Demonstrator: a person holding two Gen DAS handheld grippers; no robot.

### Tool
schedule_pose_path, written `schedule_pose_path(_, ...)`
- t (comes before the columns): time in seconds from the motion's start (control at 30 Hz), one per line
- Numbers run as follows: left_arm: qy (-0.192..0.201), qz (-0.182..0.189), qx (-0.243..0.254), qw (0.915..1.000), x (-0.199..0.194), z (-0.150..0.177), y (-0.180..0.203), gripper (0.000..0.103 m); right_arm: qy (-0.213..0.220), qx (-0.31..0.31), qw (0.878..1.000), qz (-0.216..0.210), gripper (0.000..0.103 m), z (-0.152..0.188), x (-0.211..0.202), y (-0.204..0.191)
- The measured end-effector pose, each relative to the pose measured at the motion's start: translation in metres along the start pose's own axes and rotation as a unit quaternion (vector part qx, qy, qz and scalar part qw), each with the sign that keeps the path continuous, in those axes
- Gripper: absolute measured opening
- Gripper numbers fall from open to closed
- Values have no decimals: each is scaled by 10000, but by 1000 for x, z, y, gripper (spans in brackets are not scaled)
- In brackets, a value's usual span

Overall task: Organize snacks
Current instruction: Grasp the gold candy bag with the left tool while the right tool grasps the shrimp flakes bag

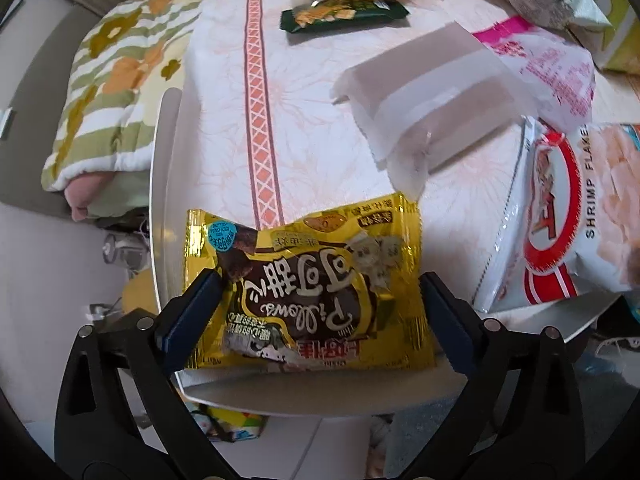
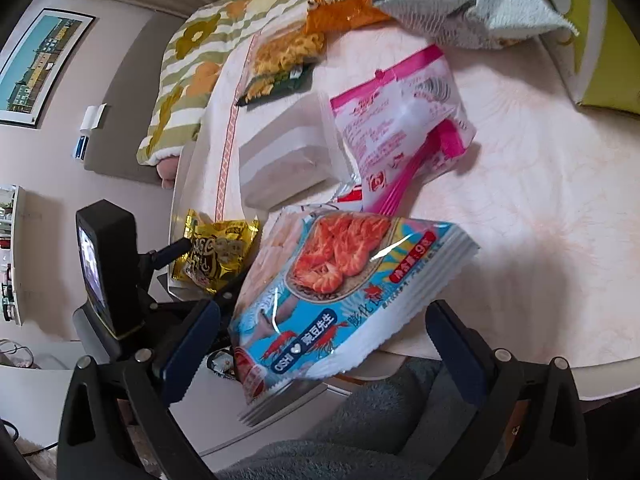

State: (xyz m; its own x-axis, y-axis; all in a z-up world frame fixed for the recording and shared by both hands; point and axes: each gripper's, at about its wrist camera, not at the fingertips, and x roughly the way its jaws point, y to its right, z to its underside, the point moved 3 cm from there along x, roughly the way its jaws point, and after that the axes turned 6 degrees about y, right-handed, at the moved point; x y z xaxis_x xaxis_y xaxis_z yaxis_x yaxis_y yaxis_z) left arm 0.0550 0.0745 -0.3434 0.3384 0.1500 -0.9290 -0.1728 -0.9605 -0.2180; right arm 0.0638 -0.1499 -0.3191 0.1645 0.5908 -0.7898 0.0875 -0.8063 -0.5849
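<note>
Both grippers are working over a table (image 1: 224, 128) that is wearing a pale patterned cloth, its near edge running out of view. Left gripper (image 1: 320, 320) is standing wide apart around a yellow chocolate snack pack (image 1: 308, 292) lying at the table's near corner; its fingers (image 1: 192, 312) are sitting at the pack's two sides, though whether they are pressing it is hard to tell. Right gripper (image 2: 324, 336) is also spread wide, with a blue shrimp snack bag (image 2: 340, 292) tilting between its fingers, and actual contact is not showing. A floral quilt (image 1: 116, 80) is bunching beyond the table's far-left edge. Behind, a pink-and-white bag (image 2: 404, 120) is leaning against a clear packet of pale blocks (image 1: 432, 96), its contents blurred. Farther off, a dark green cracker pack (image 1: 344, 16) is lying beside half-cropped bags.
</note>
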Motion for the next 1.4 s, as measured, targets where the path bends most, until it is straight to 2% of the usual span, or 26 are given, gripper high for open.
schedule_pose_path(0.13, 3, 69, -90, 9999, 0, 0, -2, 97, -32, 31, 10000, -87, 102, 2, 4, 2)
schedule_pose_path(0.3, -61, 191, -141, 9997, -1, -2, -13, 87, -18, 21, 9999, -133, 102, -1, 7, 0)
schedule_pose_path(0.37, -13, 197, -123, 9997, -5, -3, -14, 73, -16, 31, 9999, -149, 102, -2, 7, 1)
schedule_pose_path(0.43, 54, 243, -111, 9996, -11, -4, -15, 63, -12, 53, 9999, -161, 102, -2, 8, 2)
schedule_pose_path(0.6, 149, 365, -162, 9991, -23, -7, -14, 52, -19, 125, 9997, -193, 102, -4, 8, 5)
schedule_pose_path(0.67, 229, 457, -223, 9984, -30, -9, -15, 44, -11, 130, 9997, -196, 102, -4, 8, 4)
schedule_pose_path(0.83, 343, 743, -458, 9956, -47, -15, -19, 32, -7, 148, 9996, -232, 102, -4, 8, 1)
schedule_pose_path(0.97, 333, 1046, -604, 9921, -53, -18, -22, 29, 10, 145, 9996, -254, 102, -4, 7, 0)
schedule_pose_path(1.03, 327, 1219, -430, 9911, -53, -20, -17, 29, 21, 150, 9996, -258, 102, -4, 6, 0)
schedule_pose_path(1.13, 249, 1001, 227, 9944, -53, -20, -8, 33, 47, 166, 9995, -269, 102, -4, 3, 1)
schedule_pose_path(1.2, 129, 967, 752, 9924, -52, -19, -9, 57, 58, 178, 9995, -270, 102, -4, 1, 2)
schedule_pose_path(1.23, 78, 949, 996, 9905, -52, -19, -10, 91, 60, 182, 9994, -273, 102, -4, 0, 2)
schedule_pose_path(1.27, 51, 920, 1265, 9877, -53, -18, -11, 102, 62, 183, 9994, -277, 102, -5, -1, 3)
schedule_pose_path(1.4, -66, 902, 2320, 9685, -58, -23, -18, 102, 115, 175, 9994, -257, 102, -4, -4, 5)
